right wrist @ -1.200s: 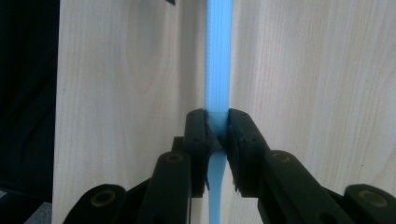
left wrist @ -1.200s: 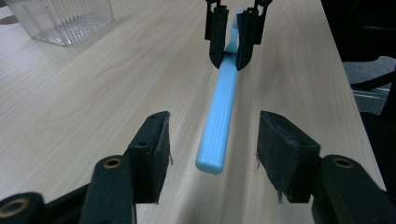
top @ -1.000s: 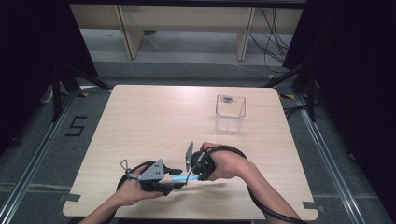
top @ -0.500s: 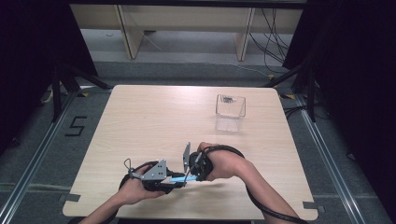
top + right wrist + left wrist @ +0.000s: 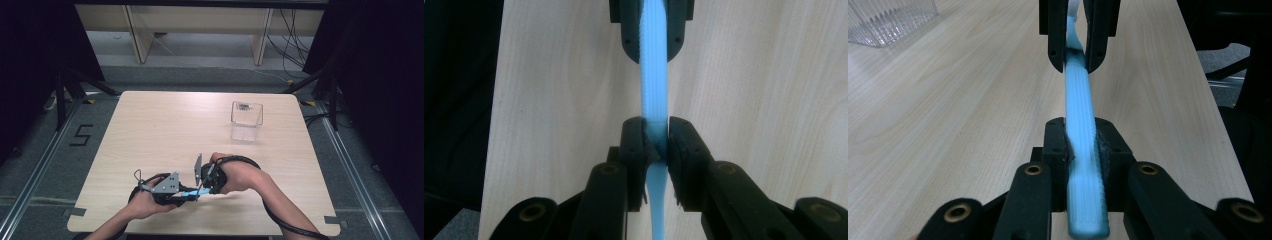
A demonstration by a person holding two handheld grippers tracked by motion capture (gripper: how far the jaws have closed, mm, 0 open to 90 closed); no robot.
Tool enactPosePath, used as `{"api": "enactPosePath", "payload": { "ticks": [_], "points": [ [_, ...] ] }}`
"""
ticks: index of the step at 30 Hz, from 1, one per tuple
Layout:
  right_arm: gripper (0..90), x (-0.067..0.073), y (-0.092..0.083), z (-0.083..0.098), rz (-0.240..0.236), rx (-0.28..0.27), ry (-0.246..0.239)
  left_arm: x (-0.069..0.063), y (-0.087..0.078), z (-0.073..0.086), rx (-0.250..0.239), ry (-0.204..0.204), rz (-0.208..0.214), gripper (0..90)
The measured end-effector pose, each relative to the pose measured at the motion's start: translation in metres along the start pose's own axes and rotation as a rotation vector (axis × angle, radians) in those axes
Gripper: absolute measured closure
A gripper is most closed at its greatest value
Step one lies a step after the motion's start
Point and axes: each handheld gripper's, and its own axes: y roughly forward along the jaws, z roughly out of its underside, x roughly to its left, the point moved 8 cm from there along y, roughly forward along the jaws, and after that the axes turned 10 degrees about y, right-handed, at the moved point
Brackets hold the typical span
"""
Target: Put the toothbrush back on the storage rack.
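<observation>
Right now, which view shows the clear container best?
The high view: the clear container stands whole and upright on the far right part of the table, apart from both hands. The left gripper view catches just a ribbed corner of it at top left.

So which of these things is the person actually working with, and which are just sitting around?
In use:
- blue ribbed strip, held between both sets of tongs
- left tongs, shut on the strip
- right tongs, shut on the strip

Just lying about:
- clear plastic container, standing far across the table, untouched
</observation>
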Motion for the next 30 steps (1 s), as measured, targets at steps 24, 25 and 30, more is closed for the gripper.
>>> {"api": "enactPosePath", "payload": {
  "ticks": [24,25,30],
  "points": [
    [52.0,0.006,-0.044,0.007,0.13,-0.533,0.351,0.025,-0.016,-0.007,-0.128,-0.081,-0.173,77.9],
    [52.0,0.007,-0.045,0.008,0.135,-0.565,0.373,0.027,-0.019,-0.007,-0.129,-0.089,-0.194,77.9],
    [50.6,0.012,-0.047,0.01,0.163,-0.743,0.458,0.035,-0.025,-0.011,-0.181,-0.114,-0.262,78.0]
  ]
}}
